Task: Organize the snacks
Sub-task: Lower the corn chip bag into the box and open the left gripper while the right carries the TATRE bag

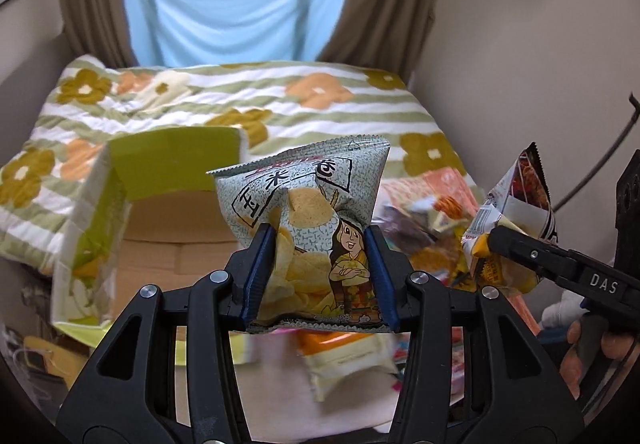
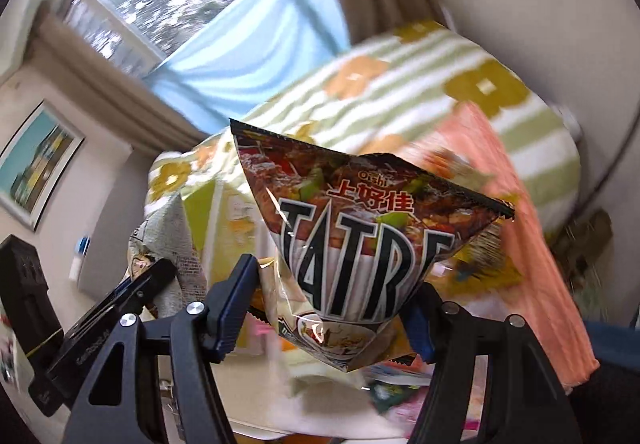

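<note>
A: What is held by the left hand-held gripper (image 1: pixel 320 272)?
B: A pale chip bag (image 1: pixel 304 211), clamped above the open box (image 1: pixel 132 203).
A: And the right hand-held gripper (image 2: pixel 332 308)?
B: A dark snack bag (image 2: pixel 360 236) is gripped; the snack pile (image 1: pixel 420 228) beneath is blurred.

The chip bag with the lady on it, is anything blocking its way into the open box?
Nothing visible does. The chip bag, pinched in the left tool, hangs above the snack pile, and the open cardboard box sits just left of it with free space between them.
</note>
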`<state>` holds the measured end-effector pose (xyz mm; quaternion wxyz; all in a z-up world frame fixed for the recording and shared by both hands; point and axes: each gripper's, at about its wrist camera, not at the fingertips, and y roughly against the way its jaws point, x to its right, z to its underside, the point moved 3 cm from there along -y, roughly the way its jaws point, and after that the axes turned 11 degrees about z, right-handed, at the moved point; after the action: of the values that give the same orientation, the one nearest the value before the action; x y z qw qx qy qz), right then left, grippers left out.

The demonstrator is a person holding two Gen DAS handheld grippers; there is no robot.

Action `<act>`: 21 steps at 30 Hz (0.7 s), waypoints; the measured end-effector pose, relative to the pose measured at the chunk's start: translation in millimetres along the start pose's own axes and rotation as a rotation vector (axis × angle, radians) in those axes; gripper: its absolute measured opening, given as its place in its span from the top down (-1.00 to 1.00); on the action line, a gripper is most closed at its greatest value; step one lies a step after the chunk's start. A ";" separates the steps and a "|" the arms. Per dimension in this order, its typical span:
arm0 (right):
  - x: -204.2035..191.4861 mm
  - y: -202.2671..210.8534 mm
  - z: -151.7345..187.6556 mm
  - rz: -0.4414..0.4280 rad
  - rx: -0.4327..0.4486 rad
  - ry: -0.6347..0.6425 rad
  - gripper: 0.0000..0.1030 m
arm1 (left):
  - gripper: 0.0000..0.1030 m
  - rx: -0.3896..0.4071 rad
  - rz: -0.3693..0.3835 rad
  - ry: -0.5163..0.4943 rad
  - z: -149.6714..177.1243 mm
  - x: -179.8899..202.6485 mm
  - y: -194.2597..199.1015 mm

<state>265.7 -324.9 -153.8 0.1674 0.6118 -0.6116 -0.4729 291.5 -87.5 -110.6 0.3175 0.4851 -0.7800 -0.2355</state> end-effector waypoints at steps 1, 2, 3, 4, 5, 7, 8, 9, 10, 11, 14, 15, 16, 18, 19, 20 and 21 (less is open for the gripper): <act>-14.2 -2.7 -1.8 -0.014 0.000 0.023 -0.21 | 0.18 0.009 -0.015 0.007 -1.9 -11.9 7.3; -28.5 -6.7 -4.3 -0.028 -0.006 0.046 -0.21 | 0.18 0.016 -0.029 0.018 -3.4 -26.7 15.1; -40.1 -10.9 -5.4 -0.040 -0.010 0.063 -0.21 | 0.18 0.019 -0.037 0.031 -4.5 -39.4 20.3; -53.1 -16.4 -6.0 -0.054 -0.014 0.082 -0.21 | 0.18 0.023 -0.045 0.045 -3.7 -52.9 24.7; -66.1 -22.2 -4.7 -0.065 -0.024 0.104 -0.21 | 0.18 0.025 -0.054 0.061 -3.2 -67.8 29.1; -95.0 -40.9 -2.5 -0.091 -0.061 0.159 -0.21 | 0.18 0.021 -0.056 0.106 0.7 -99.6 32.8; -106.7 -47.4 -0.2 -0.094 -0.070 0.173 -0.21 | 0.18 0.016 -0.057 0.126 3.9 -113.8 32.2; -121.8 -55.6 3.6 -0.096 -0.085 0.189 -0.21 | 0.18 0.008 -0.061 0.144 7.6 -128.0 31.0; -132.7 -66.4 5.6 -0.102 -0.100 0.199 -0.21 | 0.18 -0.001 -0.070 0.155 11.8 -140.8 29.1; -141.5 -72.8 7.6 -0.107 -0.110 0.204 -0.21 | 0.18 -0.010 -0.081 0.165 15.8 -154.1 27.9; -165.2 -93.5 10.6 -0.108 -0.132 0.226 -0.21 | 0.18 -0.045 -0.097 0.183 29.6 -183.9 20.5; -173.0 -97.9 11.7 -0.109 -0.134 0.234 -0.21 | 0.18 -0.054 -0.104 0.183 33.2 -192.9 17.9; -181.5 -98.5 14.8 -0.110 -0.131 0.242 -0.21 | 0.18 -0.065 -0.110 0.180 37.0 -200.7 14.9; -200.8 -100.0 18.6 -0.109 -0.115 0.261 -0.21 | 0.18 -0.081 -0.116 0.179 41.4 -213.3 8.9; -206.2 -103.0 19.3 -0.103 -0.106 0.270 -0.21 | 0.18 -0.088 -0.117 0.175 44.3 -217.5 6.7; -208.9 -101.6 22.5 -0.099 -0.098 0.274 -0.21 | 0.17 -0.096 -0.118 0.168 46.7 -223.0 4.7; -213.1 -101.3 26.1 -0.094 -0.093 0.276 -0.21 | 0.17 -0.103 -0.119 0.160 49.7 -224.3 2.5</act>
<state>346.7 -102.1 -166.3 0.2557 0.6906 -0.5309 -0.4194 327.6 119.8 -202.9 0.3887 0.5309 -0.7088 -0.2542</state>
